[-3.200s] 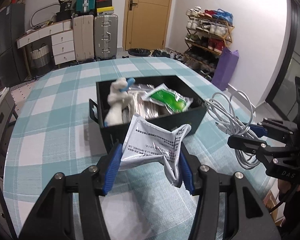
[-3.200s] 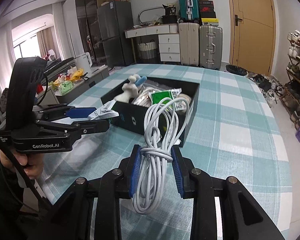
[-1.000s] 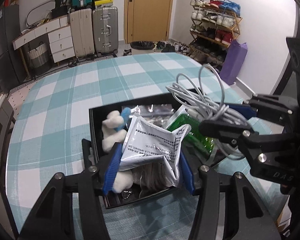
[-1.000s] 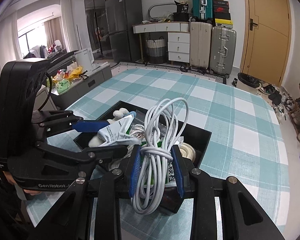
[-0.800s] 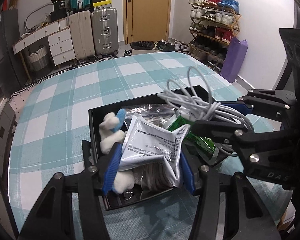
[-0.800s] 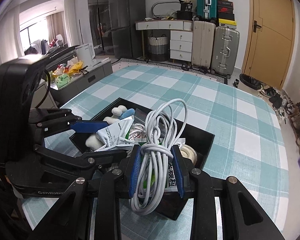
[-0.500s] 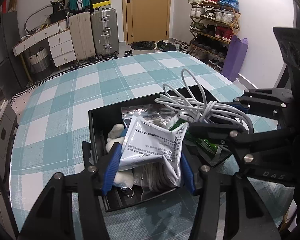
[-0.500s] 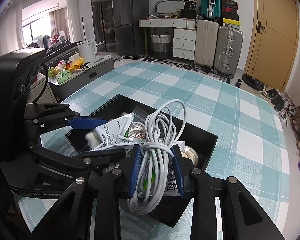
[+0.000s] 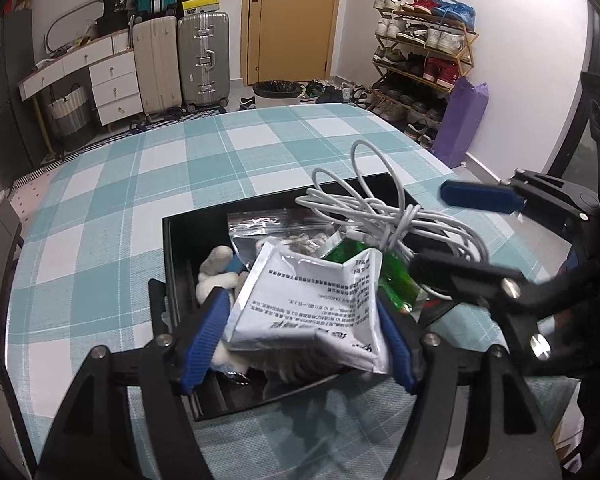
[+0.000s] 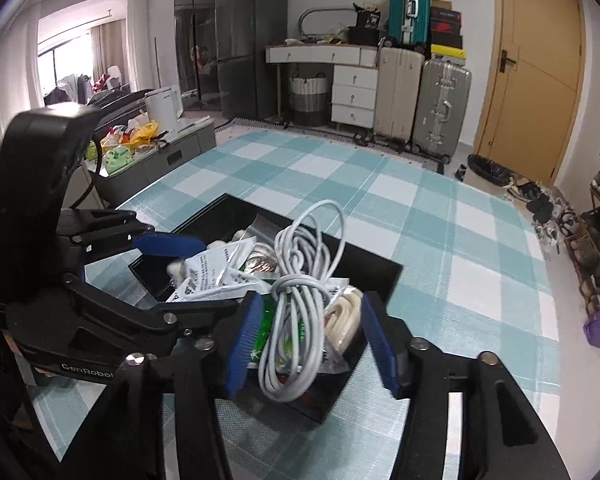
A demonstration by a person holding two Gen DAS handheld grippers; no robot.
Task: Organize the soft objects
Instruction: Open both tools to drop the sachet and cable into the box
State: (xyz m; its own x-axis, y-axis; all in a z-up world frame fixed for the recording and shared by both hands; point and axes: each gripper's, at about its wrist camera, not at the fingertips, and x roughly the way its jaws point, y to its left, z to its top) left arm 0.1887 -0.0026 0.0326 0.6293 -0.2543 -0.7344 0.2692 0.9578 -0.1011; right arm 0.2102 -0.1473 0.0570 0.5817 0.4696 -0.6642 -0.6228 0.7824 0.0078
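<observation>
Packet (image 9: 308,300) in left tool (image 9: 300,344) hides much of box (image 9: 180,240) contents.

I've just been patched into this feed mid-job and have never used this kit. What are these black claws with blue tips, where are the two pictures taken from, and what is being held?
There is no robot here. A person holds a two-finger gripper in each hand, and each has a fisheye camera looking along its fingers.

The left wrist view shows the left gripper with a white printed foil pouch between its blue pads. I cannot tell whether it is clamped.

The right wrist view shows the right gripper standing open around a coiled white cable, which lies in the black rectangular box.

The box sits on a teal checked tablecloth and also holds a white plush toy and a green packet.
</observation>
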